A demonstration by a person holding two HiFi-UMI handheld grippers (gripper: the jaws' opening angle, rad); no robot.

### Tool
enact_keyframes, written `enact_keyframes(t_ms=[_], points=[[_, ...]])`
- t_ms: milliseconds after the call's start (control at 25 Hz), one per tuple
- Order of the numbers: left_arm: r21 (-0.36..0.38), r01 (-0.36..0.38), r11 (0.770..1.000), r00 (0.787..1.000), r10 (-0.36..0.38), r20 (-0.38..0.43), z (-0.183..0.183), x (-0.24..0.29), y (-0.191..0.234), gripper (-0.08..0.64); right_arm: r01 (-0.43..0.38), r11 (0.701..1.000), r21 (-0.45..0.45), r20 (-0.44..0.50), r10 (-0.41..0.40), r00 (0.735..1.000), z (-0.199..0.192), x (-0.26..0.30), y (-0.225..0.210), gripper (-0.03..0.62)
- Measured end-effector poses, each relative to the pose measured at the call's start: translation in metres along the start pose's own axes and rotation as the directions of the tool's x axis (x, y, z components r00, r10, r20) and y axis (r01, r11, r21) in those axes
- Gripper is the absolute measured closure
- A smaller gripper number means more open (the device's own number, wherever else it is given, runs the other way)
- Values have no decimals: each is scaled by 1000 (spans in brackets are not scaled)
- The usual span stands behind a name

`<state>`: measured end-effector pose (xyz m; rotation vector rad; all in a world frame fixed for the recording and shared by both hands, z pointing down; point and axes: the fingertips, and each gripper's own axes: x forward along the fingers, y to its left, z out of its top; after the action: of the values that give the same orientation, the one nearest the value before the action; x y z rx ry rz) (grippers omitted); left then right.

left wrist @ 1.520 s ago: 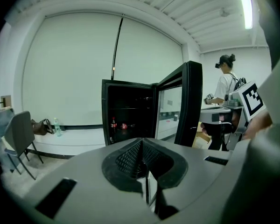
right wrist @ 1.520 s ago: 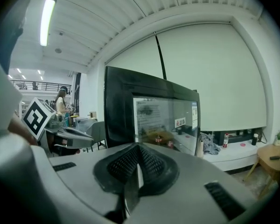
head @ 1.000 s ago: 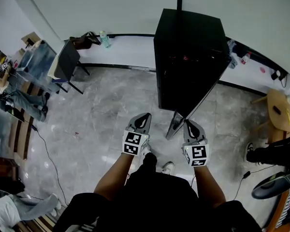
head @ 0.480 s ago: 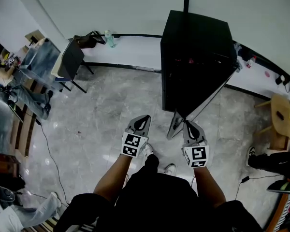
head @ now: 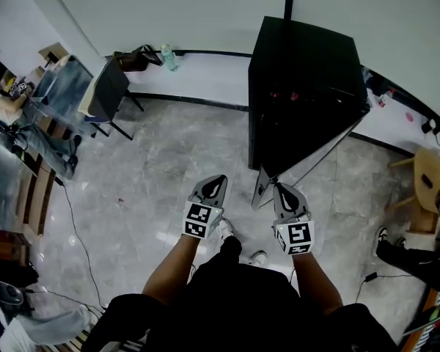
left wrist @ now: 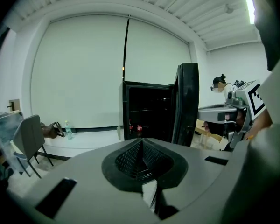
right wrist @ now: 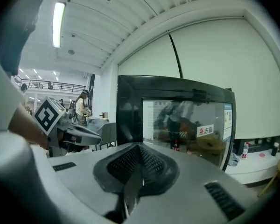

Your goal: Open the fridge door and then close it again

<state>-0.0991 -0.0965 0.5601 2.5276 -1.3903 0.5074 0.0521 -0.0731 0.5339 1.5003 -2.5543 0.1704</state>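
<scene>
- The left claw (left wrist: 141, 143), grey plastic with black ribbed pads, has its jaws pressed together with nothing between them (the pads meet in a single line).
- The right claw (right wrist: 139, 147), of the same grey make, likewise has its jaws together and carries nothing.
- Both claws are held out side by side in front of the person. Each has a black-and-white marker cube (head: 196, 220) at its back.
- The free edge of the black-framed glass door (right wrist: 186, 125) stands between the two claws in the head view. The left claw is on the side of the open cabinet and the right claw on the door's outer side.
- The door's outer glass fills the right gripper view just ahead of that claw (whether the tips touch it cannot be told).
- The tall black fridge (head: 301, 72) stands against the pale wall with its door swung wide open toward the person. The left gripper view looks into its dark inside, where a few small red-marked items (left wrist: 135, 126) sit on a shelf.
- The fridge and the person stand on a grey marble-look floor (head: 176, 160).
- Well to the left of the fridge are a grey chair (head: 106, 88) and, on a low white ledge (head: 205, 75) along the wall, a brown bag (head: 132, 59) and a clear water bottle (head: 167, 56).
- A light wooden desk (head: 425, 171) shows at the right edge of the head view.
</scene>
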Motion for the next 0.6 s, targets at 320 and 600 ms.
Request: enact_keyframes(t_ms=[320,600], points=[[-17,-6,1000,1000,6,23,11,11,13,538,-35,999,-8,-15,35,999,5,26,4,576],[-51,1,999,1000,0,25,8,23,25,538,-75,997,-5,-46,75,996,9,51,5,575]])
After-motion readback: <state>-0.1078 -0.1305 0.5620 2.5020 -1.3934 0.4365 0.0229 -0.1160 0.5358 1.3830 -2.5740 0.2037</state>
